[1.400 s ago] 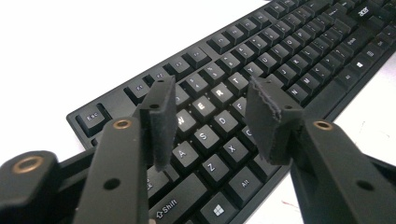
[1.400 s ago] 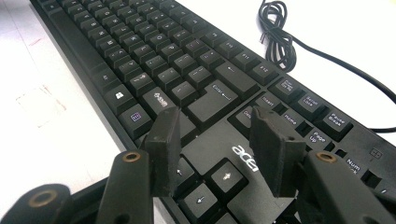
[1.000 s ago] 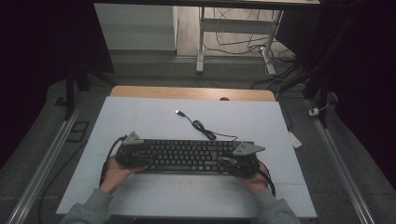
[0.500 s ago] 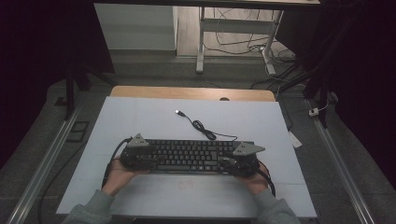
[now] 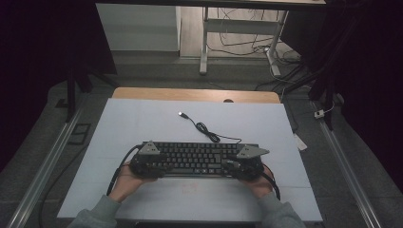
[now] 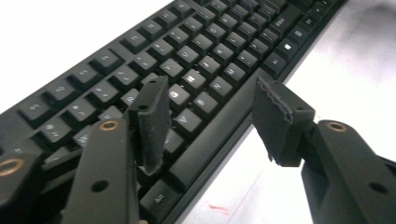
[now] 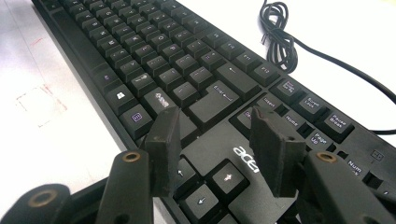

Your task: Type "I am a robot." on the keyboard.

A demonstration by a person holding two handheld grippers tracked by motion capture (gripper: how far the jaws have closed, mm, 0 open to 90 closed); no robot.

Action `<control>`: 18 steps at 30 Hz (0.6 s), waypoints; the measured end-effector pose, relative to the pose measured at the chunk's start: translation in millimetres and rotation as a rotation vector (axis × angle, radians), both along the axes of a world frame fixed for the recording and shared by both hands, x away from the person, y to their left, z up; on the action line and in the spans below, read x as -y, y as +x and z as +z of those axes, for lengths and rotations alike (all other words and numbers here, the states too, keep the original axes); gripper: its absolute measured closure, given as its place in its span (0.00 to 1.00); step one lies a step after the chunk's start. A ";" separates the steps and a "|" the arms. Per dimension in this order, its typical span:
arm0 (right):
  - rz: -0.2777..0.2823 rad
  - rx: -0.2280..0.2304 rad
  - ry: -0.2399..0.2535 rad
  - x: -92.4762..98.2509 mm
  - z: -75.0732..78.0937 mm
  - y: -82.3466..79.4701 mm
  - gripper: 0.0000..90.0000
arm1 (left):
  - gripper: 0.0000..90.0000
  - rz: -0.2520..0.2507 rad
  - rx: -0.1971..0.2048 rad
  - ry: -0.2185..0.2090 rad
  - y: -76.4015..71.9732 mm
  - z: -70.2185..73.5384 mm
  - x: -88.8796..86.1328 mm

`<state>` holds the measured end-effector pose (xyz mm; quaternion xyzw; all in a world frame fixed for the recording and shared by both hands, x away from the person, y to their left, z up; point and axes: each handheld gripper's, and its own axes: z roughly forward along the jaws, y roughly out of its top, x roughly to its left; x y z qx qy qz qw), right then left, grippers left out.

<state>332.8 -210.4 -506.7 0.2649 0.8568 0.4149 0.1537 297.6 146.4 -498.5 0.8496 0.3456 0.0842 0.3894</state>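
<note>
Here, both grippers sit at the ends of the black keyboard (image 5: 199, 158) on the pale surface (image 5: 142, 123). Left gripper (image 6: 212, 123): jaws apart and just been closing, one pad over the keys, the other off the near edge, so the front rim lies between them, not pinched. Right gripper (image 7: 219, 149): jaws apart above the arrow keys and logo patch, pressing on nothing. The keyboard's cable (image 7: 280, 42) lies coiled beyond the right gripper, its plug (image 5: 182, 114) loose on the surface. My read: approach done, no grip yet; clamping each end and any lift or shift remain.
</note>
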 end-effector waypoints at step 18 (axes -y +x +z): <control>0.004 -0.002 -0.008 -0.7 -1.2 0.2 0.59 | 0.98 -0.068 -0.011 0.077 0.1 -14.3 12.9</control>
